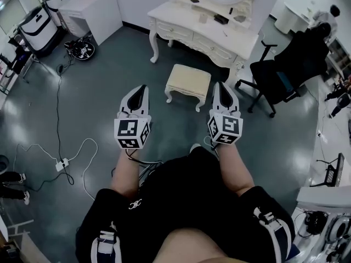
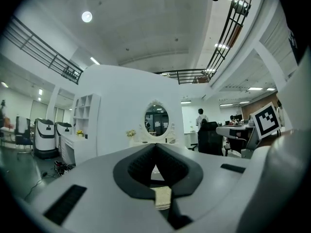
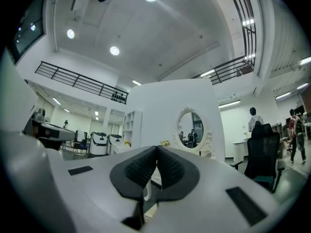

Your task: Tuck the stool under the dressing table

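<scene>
We hold both tongs out level in front of us, side by side and pointing toward the dressing table (image 1: 184, 16). The left tongs (image 1: 143, 87) have their jaws pressed together with nothing between the pads, and the right tongs (image 1: 219, 85) are closed the same way, also empty. The stool (image 1: 188, 81) stands on the grey floor (image 1: 98, 97) just ahead of the tips, in the gap between the two tongs and nearer the right pair, whose tip sits just beside the stool's near right corner without touching it. Its cream cushion is a rectangle with its long axis running across our line of reach, from the left tongs' side to the right tongs' side, roughly parallel to the table's drawer front. One long side faces the table and the other faces us. The stool is upright on its curved white legs, out in front of the table with a strip of floor between them. Beyond the right tongs stands a black office chair (image 1: 285, 70).
</scene>
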Motion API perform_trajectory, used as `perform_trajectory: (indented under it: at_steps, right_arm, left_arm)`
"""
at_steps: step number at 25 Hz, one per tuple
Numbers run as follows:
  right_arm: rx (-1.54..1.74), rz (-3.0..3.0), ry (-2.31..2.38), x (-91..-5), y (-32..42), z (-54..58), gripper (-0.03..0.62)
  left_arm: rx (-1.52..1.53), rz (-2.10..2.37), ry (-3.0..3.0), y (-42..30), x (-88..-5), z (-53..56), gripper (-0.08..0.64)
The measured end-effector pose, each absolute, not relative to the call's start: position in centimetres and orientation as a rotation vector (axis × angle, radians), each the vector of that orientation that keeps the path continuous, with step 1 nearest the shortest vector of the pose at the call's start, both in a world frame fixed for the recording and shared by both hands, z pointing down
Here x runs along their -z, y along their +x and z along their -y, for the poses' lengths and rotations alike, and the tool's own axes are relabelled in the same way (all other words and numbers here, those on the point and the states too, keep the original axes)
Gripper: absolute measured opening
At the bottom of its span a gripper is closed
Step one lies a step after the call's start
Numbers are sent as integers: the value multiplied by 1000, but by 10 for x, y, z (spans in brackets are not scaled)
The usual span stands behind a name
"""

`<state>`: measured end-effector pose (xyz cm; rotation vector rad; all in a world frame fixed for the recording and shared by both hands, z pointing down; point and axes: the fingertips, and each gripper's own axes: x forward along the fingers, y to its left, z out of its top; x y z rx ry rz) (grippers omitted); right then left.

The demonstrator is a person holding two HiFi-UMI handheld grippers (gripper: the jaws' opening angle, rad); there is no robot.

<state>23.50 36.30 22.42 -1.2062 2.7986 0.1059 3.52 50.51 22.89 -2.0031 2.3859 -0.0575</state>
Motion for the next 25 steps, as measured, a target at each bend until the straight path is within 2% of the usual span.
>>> perform_trajectory:
  at_steps: [15, 25]
  right_arm:
    - [-10, -2810, -1183, -247, 180, -272, 17]
    - [91, -2824, -1187, -267, 127, -89, 17]
  left_arm:
    - [55, -2402, -2018, -13, -246, -423, 17]
    - [142, -2404, -2059, -65, -257, -233, 17]
